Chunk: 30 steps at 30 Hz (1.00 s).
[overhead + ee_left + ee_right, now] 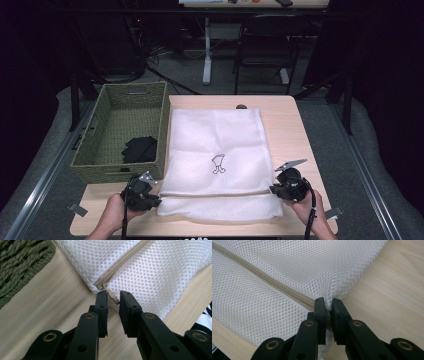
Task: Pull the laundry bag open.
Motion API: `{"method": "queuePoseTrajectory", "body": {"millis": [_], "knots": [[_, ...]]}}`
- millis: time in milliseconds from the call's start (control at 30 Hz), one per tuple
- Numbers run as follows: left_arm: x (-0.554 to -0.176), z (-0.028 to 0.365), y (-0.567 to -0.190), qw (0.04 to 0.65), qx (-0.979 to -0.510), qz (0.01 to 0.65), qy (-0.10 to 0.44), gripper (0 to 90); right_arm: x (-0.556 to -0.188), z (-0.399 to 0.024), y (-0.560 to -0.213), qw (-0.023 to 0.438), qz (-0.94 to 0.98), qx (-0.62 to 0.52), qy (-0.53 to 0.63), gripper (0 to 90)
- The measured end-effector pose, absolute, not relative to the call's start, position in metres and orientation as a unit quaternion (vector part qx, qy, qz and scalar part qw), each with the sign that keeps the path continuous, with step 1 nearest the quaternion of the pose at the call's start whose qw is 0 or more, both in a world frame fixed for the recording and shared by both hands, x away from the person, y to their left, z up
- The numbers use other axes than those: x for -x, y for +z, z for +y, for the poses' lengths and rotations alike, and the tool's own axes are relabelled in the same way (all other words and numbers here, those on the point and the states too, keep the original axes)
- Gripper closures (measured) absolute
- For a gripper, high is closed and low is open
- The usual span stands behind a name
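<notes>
**Mesh bag, zipper ends at both grippers**

White mesh bag (216,160) flat mid-desk, beside green basket (122,131). Zipper (274,286) parallel to near edge. Left gripper (113,298) jaws slightly spread, zipper pull (112,297) between, unpinched. Right gripper (327,305) jaws pinching bag's right zipper end.

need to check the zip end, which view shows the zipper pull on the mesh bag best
The left gripper view: the zipper pull sits close up between the left gripper's slightly parted jaws. The high view shows the mesh bag small; the right gripper view shows its other zipper end.
</notes>
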<state>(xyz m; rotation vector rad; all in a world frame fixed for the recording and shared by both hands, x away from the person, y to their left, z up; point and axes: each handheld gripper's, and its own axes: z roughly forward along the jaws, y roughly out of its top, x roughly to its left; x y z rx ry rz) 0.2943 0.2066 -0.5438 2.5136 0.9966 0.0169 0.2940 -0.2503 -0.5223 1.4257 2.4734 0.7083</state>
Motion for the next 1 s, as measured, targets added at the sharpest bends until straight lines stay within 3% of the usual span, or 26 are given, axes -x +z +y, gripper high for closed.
{"method": "queuePoseTrajectory", "body": {"millis": [300, 400, 567, 600, 633, 733, 767, 900, 1000], "knots": [[-0.291, 0.200, -0.541, 0.231, -0.908, 0.349, -0.010, 74.0, -0.293, -0.251, -0.523, 0.095, 0.837, -0.481, 0.245, 82.5], [-0.292, 0.198, -0.541, 0.236, -0.907, 0.348, -0.008, 68.1, -0.292, -0.250, -0.522, 0.092, 0.842, -0.474, 0.242, 76.9], [-0.291, 0.200, -0.537, 0.249, -0.902, 0.353, 0.001, 51.3, -0.290, -0.254, -0.517, 0.093, 0.842, -0.468, 0.251, 57.3], [-0.291, 0.200, -0.537, 0.249, -0.902, 0.353, 0.001, 48.3, -0.290, -0.254, -0.517, 0.093, 0.842, -0.468, 0.251, 57.3], [-0.290, 0.201, -0.535, 0.256, -0.900, 0.352, 0.007, 44.3, -0.290, -0.256, -0.516, 0.093, 0.841, -0.465, 0.260, 46.3], [-0.289, 0.202, -0.531, 0.265, -0.897, 0.353, 0.012, 33.1, -0.290, -0.258, -0.515, 0.093, 0.841, -0.462, 0.267, 38.4], [-0.286, 0.204, -0.526, 0.270, -0.896, 0.352, 0.021, 29.4, -0.289, -0.257, -0.513, 0.089, 0.840, -0.458, 0.276, 30.8], [-0.280, 0.207, -0.520, 0.282, -0.889, 0.358, 0.035, 17.7, -0.289, -0.253, -0.512, 0.084, 0.847, -0.441, 0.285, 19.6], [-0.277, 0.210, -0.517, 0.288, -0.885, 0.362, 0.048, 15.7, -0.288, -0.250, -0.511, 0.087, 0.850, -0.435, 0.285, 14.7]]}}
